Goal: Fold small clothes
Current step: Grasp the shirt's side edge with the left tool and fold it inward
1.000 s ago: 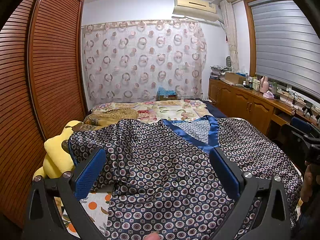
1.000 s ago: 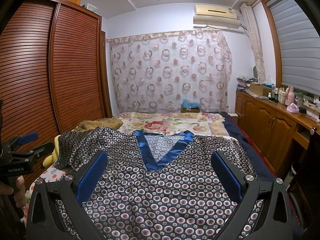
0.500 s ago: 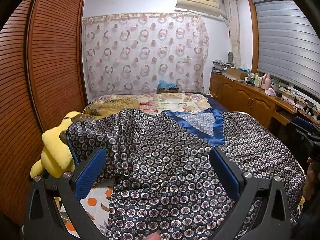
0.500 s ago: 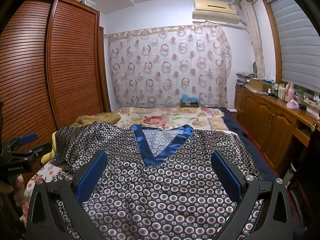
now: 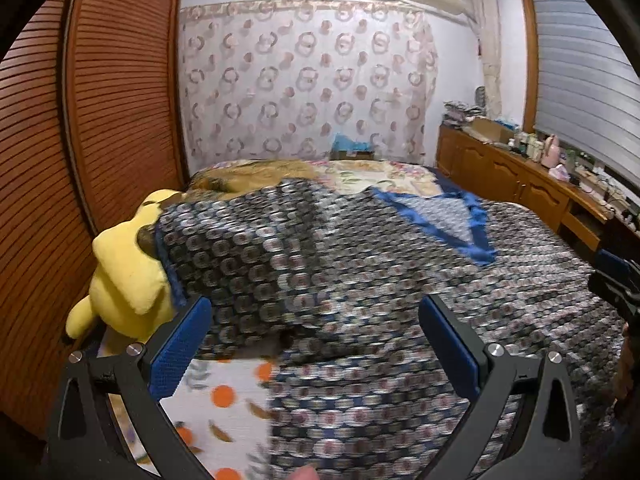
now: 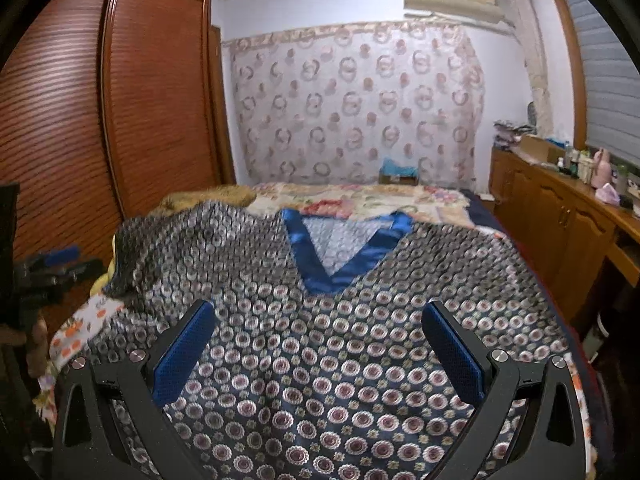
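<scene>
A dark navy satin top with a circle pattern (image 5: 360, 300) (image 6: 320, 340) lies spread front-up on the bed, its blue V-neck trim (image 5: 460, 232) (image 6: 332, 268) pointing toward me. Its left sleeve (image 5: 224, 256) (image 6: 160, 256) drapes over a yellow plush toy. My left gripper (image 5: 316, 332) hovers open above the top's lower left edge, nothing between its blue pads (image 5: 180, 352). Over the middle of the top, my right gripper (image 6: 320, 336) also stands open and empty. Each gripper shows at the edge of the other's view.
A yellow plush toy (image 5: 128, 280) sits at the bed's left edge against the slatted wooden wardrobe (image 5: 100, 120). A floral quilt (image 6: 360, 200) covers the far bed. A wooden cabinet (image 5: 520, 184) with bottles runs along the right. A white sheet with orange dots (image 5: 224, 400) shows beside the top.
Both grippers have moved lower and closer to the bed, so the top fills more of each view. The left view has swung left toward the sleeve and plush toy. Both stay open.
</scene>
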Motion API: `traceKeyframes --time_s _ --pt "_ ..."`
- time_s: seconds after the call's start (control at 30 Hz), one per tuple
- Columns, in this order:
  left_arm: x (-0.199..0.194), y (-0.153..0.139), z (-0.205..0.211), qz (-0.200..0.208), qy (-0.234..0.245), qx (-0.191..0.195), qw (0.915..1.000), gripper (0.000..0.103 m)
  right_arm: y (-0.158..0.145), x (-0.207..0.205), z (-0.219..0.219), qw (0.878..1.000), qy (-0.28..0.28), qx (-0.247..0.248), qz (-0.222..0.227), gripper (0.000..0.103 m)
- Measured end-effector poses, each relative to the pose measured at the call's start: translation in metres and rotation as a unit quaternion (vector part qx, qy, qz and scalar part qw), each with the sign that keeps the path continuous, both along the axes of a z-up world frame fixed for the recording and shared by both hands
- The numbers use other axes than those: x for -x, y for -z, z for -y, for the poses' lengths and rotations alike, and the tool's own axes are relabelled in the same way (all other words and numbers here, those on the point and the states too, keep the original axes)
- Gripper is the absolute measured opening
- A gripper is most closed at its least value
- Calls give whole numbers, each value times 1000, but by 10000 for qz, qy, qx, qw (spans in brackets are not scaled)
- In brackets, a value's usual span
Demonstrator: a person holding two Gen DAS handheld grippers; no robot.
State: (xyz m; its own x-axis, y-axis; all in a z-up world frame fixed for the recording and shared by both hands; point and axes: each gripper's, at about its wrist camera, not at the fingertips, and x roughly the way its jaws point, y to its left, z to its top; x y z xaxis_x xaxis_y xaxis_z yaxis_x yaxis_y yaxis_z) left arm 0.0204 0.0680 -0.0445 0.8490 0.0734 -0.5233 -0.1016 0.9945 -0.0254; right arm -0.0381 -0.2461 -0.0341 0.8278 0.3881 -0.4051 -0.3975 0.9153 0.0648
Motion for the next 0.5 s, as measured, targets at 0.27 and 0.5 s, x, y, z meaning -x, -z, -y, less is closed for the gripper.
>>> traceKeyframes --time_s 0.27,0.5 --pt "-11 13 -58 -231 -224 169 9993 103 17 -16 -11 9987 -194 320 -350 103" --pt "-28 28 -99 -582 -262 474 9968 78 29 -29 -26 9970 -281 521 -502 103"
